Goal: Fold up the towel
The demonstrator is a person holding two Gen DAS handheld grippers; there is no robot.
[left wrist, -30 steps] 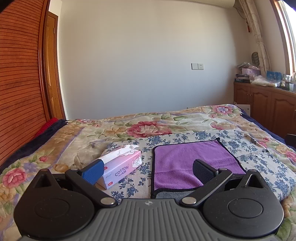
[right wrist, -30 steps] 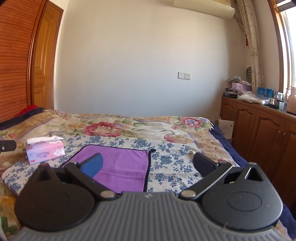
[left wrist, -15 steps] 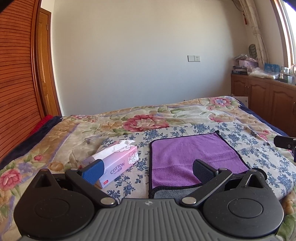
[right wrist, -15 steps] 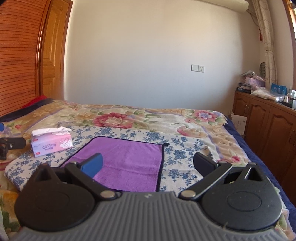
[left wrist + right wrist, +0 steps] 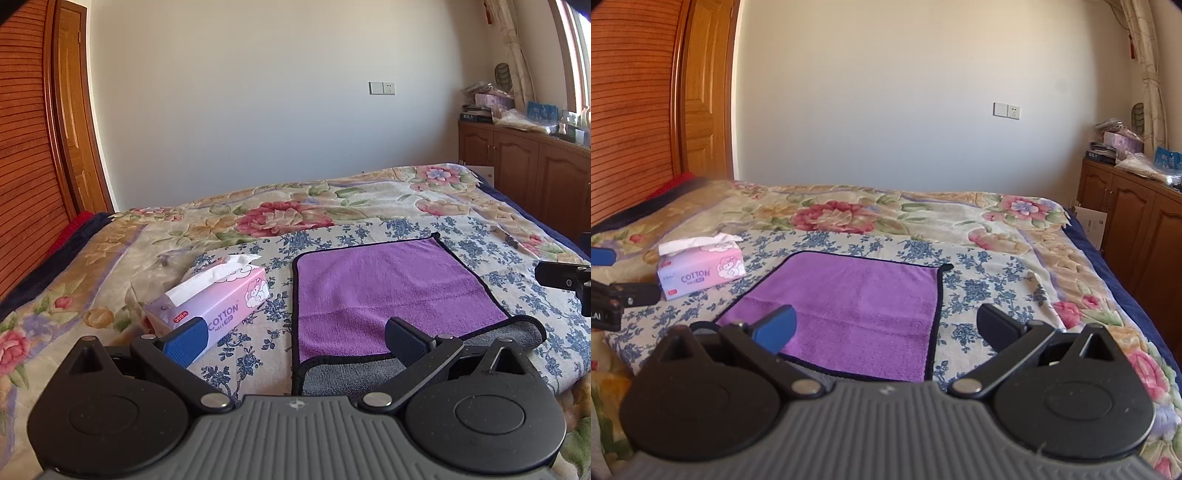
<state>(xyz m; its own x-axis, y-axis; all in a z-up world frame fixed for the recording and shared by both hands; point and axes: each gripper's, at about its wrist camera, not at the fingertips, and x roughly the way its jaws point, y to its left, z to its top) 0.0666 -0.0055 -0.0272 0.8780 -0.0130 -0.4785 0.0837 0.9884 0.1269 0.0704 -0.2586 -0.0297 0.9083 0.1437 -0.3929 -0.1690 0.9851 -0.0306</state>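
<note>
I am steering two handheld grippers over a bed (image 5: pixel 332 199) covered in a floral quilt. Through the left wrist camera, the left gripper (image 5: pixel 293 338) fills the bottom of the frame, its fingers spread wide with nothing between them. The purple towel (image 5: pixel 388 291) lies in the centre right of that frame, on a blue-flowered cloth. Its near part looks already doubled over, with a grey underside showing along the lower edge. A pink tissue box (image 5: pixel 218 302) sits just beside the towel, left of centre. At the right edge I can see part of the other gripper.

Through the right wrist camera, the right gripper (image 5: pixel 884 326) is also spread open and empty. The towel (image 5: pixel 857 295) sits at centre frame, and the tissue box (image 5: pixel 701 271) is in the middle left.

Compared with a second ago, both views have dropped and drawn closer, so the towel looks larger and sits more squarely ahead. Each gripper now shows at the edge of the other's view. I judge we are lining up on the near edge, with no grasp made yet
</note>
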